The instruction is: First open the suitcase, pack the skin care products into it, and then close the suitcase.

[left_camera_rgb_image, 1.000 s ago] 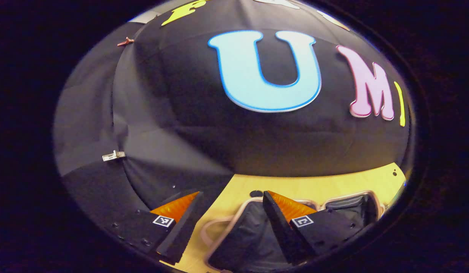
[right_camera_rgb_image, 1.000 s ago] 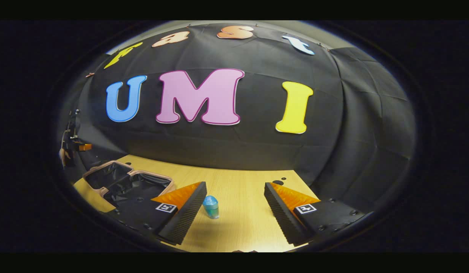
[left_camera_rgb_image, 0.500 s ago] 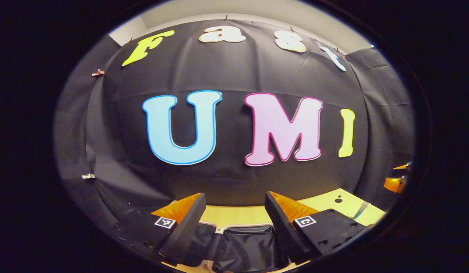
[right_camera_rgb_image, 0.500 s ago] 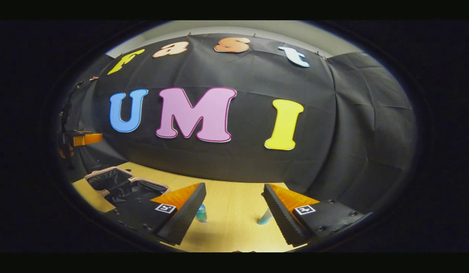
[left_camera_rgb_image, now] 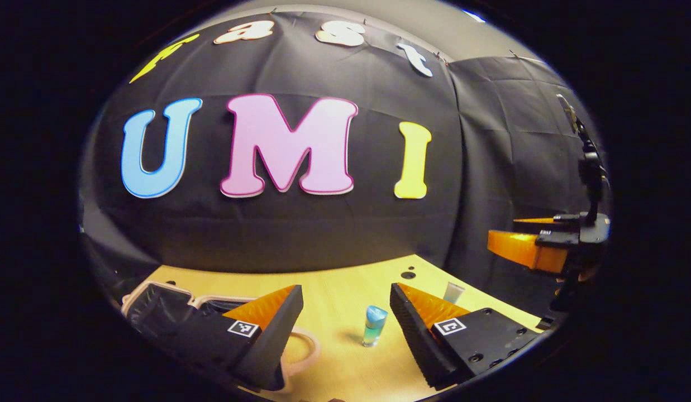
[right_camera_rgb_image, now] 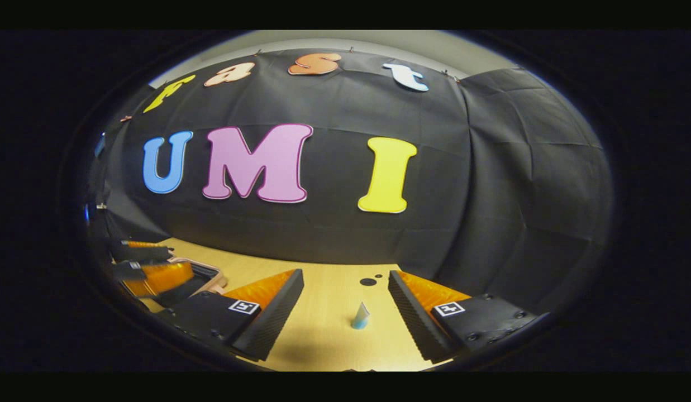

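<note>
In the left gripper view the suitcase (left_camera_rgb_image: 155,286) lies open at lower left, pink-rimmed with black lining. A small blue-green bottle (left_camera_rgb_image: 374,325) stands on the table just ahead of my left gripper (left_camera_rgb_image: 345,290), which is open and holds nothing. A pale tube (left_camera_rgb_image: 453,291) stands behind its right finger. My right gripper (left_camera_rgb_image: 510,233) hovers at the far right, above the table. In the right gripper view the tube (right_camera_rgb_image: 360,316) stands upright between the spread fingers of my right gripper (right_camera_rgb_image: 345,274). The left gripper (right_camera_rgb_image: 177,259) hangs over the suitcase (right_camera_rgb_image: 214,277) at the left.
The wooden table (left_camera_rgb_image: 334,279) has two small dark holes (left_camera_rgb_image: 408,274) near its back edge. The suitcase's loop handle (left_camera_rgb_image: 311,345) lies on the table beside my left finger. Black cloth walls close in the back and right sides.
My left gripper has swung from over the suitcase toward the right, bringing the bottle and tube into view. My right gripper has shifted right, so the tube now sits between its fingers.
</note>
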`<move>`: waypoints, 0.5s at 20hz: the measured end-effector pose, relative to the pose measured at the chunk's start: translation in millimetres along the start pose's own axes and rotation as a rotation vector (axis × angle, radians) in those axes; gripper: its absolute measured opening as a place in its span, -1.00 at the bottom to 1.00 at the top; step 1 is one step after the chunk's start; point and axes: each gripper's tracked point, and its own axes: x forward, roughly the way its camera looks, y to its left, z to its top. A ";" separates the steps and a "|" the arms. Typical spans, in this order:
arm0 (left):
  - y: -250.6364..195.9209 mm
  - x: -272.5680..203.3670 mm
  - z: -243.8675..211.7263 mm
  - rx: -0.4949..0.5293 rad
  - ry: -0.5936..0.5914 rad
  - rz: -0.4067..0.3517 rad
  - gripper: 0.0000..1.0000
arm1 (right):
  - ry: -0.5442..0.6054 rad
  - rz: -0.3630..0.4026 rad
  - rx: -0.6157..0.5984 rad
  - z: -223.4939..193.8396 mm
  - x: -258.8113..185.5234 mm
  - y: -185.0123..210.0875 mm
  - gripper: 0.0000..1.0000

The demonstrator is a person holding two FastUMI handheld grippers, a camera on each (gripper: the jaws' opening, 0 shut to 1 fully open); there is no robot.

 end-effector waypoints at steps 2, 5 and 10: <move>-17.4 21.0 -34.3 -0.002 0.062 -0.017 0.96 | 0.044 -0.001 -0.002 -22.6 9.7 -6.1 0.94; -28.5 58.1 -76.7 0.000 0.159 -0.023 0.96 | 0.095 -0.003 0.009 -54.7 24.3 -12.1 0.94; -24.1 115.2 -126.0 -0.020 0.251 0.026 0.96 | 0.158 -0.012 -0.003 -95.0 49.4 -20.4 0.94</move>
